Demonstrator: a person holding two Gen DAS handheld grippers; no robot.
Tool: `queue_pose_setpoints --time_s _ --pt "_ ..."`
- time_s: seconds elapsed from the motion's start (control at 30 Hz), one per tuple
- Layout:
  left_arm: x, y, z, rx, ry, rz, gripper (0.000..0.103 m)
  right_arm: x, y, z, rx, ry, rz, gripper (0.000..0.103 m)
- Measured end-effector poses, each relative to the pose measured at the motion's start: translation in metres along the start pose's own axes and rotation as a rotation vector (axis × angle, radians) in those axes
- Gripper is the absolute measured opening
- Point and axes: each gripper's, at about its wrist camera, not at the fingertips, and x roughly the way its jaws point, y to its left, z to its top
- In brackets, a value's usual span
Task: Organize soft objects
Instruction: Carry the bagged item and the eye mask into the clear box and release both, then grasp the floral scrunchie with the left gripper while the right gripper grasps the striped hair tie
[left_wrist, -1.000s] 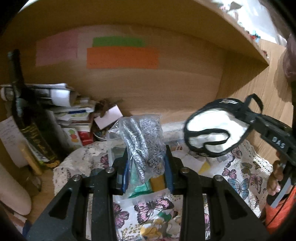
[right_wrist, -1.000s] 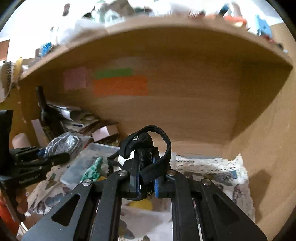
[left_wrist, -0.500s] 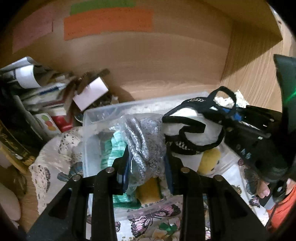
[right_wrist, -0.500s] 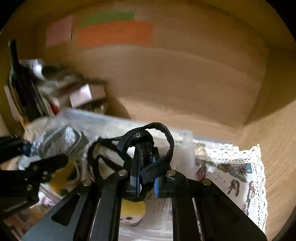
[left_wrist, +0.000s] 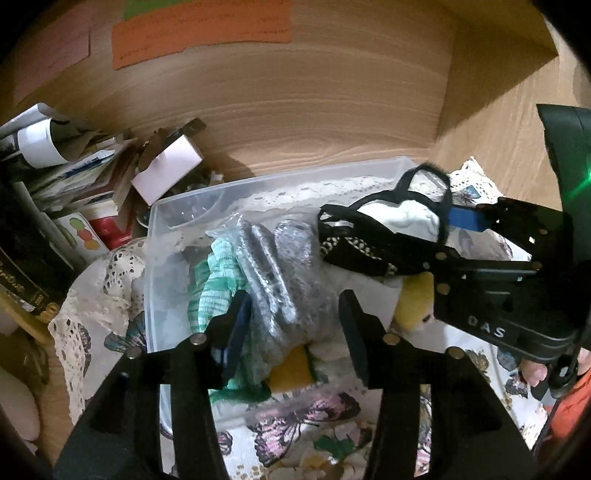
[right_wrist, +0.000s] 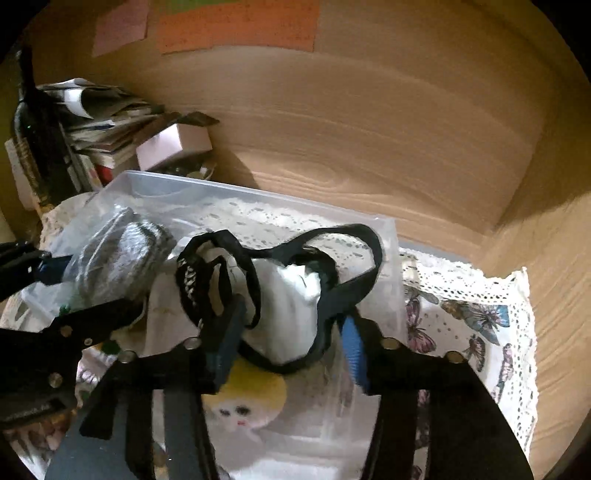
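Note:
A clear plastic bin (left_wrist: 162, 236) (right_wrist: 258, 197) sits on a butterfly cloth in a wooden cubby. My left gripper (left_wrist: 293, 314) is open over the bin; the bagged grey speckled item (left_wrist: 280, 280) (right_wrist: 118, 258) lies loose between its fingers, on a green striped cloth (left_wrist: 214, 280). My right gripper (right_wrist: 290, 328) (left_wrist: 439, 236) is open over the bin's right half; the white mask with black straps (right_wrist: 291, 306) (left_wrist: 399, 218) rests between its fingers, its straps draped over them. A yellow-haired doll (right_wrist: 243, 402) lies in the bin under the mask.
Books, papers and a white box (left_wrist: 166, 170) are piled at the back left next to a dark bottle (right_wrist: 33, 133). The cubby's wooden back wall (left_wrist: 295, 92) and right side wall (right_wrist: 554, 258) close in. The lace-edged butterfly cloth (right_wrist: 472, 317) extends right of the bin.
Both grippers came down over the bin and opened. The grey bagged item and the mask now sit loose between the fingers instead of being clamped.

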Motion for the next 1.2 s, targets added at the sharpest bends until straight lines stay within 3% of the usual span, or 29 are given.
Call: queue_pose_setpoints --time_s 0.13,0.2,0.33,0.43,0.5,0.67,0.87,1.2 --pt "-0.018 -0.004 -0.004 0.004 -0.014 -0.008 0.052 -0.019 -0.001 -0.006 -0.001 -0.023 0.02 0.058" --pt "-0.033 -0.006 -0.006 0.0 -0.034 -0.013 0.058 -0.031 -0.001 -0.008 0.002 -0.046 0.027 0.06" --pt "-0.064 -0.008 -0.008 0.005 -0.098 0.005 0.066 -0.062 0.001 -0.01 -0.003 -0.12 0.042 0.073" --pt "-0.081 -0.006 -0.008 0.002 -0.138 0.012 0.078 -0.087 0.006 -0.015 -0.012 -0.184 0.047 0.077" --pt "-0.095 -0.003 -0.011 -0.011 -0.161 0.012 0.094 -0.102 0.009 -0.019 -0.019 -0.215 0.057 0.08" --pt "-0.116 0.0 -0.024 -0.029 -0.186 0.031 0.101 -0.124 0.015 -0.033 -0.023 -0.249 0.093 0.083" --pt "-0.114 -0.003 -0.05 -0.013 -0.134 0.047 0.101 -0.126 0.025 -0.063 -0.029 -0.218 0.117 0.083" --pt "-0.09 -0.007 -0.092 -0.04 -0.012 0.034 0.101 -0.101 0.047 -0.12 -0.051 -0.033 0.231 0.081"
